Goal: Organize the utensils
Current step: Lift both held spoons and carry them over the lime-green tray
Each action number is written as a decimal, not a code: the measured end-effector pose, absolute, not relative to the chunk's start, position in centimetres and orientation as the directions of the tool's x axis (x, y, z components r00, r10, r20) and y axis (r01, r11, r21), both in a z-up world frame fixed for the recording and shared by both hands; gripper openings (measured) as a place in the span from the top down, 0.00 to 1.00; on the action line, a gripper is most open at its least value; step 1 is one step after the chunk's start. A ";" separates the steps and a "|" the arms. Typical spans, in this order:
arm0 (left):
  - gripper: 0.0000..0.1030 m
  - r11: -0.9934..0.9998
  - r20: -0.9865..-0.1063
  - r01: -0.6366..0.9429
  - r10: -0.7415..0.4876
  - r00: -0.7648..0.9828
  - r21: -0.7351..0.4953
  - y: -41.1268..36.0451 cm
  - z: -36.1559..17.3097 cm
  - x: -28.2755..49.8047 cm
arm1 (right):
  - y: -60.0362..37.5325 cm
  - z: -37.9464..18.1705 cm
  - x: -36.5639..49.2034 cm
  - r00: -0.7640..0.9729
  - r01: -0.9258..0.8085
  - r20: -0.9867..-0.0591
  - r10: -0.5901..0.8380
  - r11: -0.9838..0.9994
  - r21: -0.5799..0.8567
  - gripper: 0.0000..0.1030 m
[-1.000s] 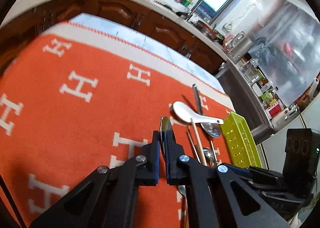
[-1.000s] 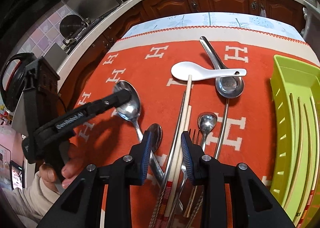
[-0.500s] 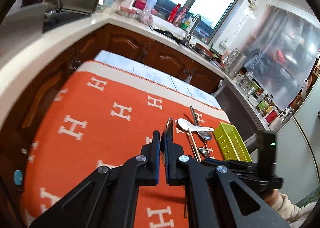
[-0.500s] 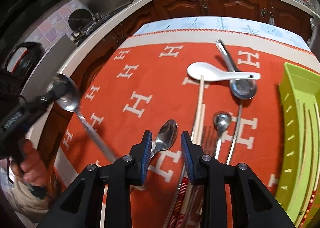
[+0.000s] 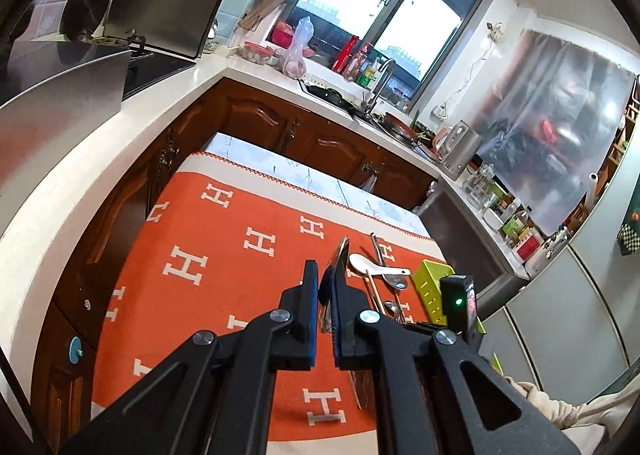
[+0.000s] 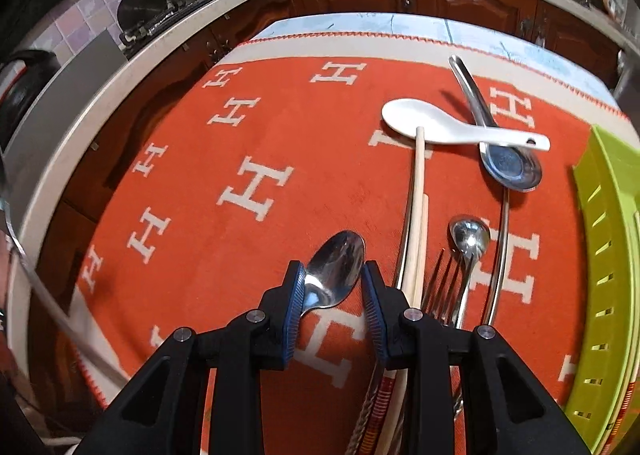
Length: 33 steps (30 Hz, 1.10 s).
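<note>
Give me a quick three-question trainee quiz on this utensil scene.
1. True or false: the left tongs are shut on a metal spoon.
2. What colour is the tray? A green, B blue, C white.
3. Fill in: the white spoon lies with its handle over a big spoon made of ___.
Key: 1 true; 2 A; 3 metal.

- The right gripper (image 6: 333,297) hangs over an orange cloth (image 6: 224,143), its jaws apart around a shiny spoon (image 6: 334,271).
- A white spoon (image 6: 444,127) lies across a big metal spoon (image 6: 508,165).
- A green tray (image 6: 608,223) sits at the right.
</note>
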State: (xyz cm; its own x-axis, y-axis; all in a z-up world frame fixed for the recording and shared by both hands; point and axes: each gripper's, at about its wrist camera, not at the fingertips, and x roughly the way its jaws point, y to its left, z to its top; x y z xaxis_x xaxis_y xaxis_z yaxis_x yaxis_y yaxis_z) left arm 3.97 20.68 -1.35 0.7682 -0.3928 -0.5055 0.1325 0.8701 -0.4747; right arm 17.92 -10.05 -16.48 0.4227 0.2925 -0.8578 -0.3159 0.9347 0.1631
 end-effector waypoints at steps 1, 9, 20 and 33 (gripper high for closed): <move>0.97 0.867 -0.504 0.131 -0.395 0.768 -0.481 20.8 -1.4 3.9 | -9.6 -16.5 17.8 0.437 -0.322 -0.857 0.275 0.937 0.136 0.70; 0.97 0.855 -0.511 0.107 -0.399 0.761 -0.508 21.6 -2.2 3.7 | -7.6 -16.4 17.2 0.490 -0.357 -0.826 0.280 0.928 0.103 0.94; 0.97 0.862 -0.500 0.160 -0.420 0.757 -0.482 20.3 -1.3 2.9 | -9.8 -12.6 14.5 0.513 -0.376 -0.732 0.448 0.884 0.278 0.99; 0.97 0.811 -0.478 0.355 -0.568 0.671 -0.465 11.0 1.5 3.8 | -20.5 -3.6 8.3 0.703 -0.267 -0.606 0.371 0.928 0.258 0.99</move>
State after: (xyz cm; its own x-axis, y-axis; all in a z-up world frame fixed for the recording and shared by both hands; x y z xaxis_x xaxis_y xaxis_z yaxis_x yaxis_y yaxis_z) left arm 3.78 11.04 1.52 0.6707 -0.5676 -0.4776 0.3549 0.8109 -0.4653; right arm 8.25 -20.49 -3.58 0.7034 0.3709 -0.6063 -0.2668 0.9285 0.2584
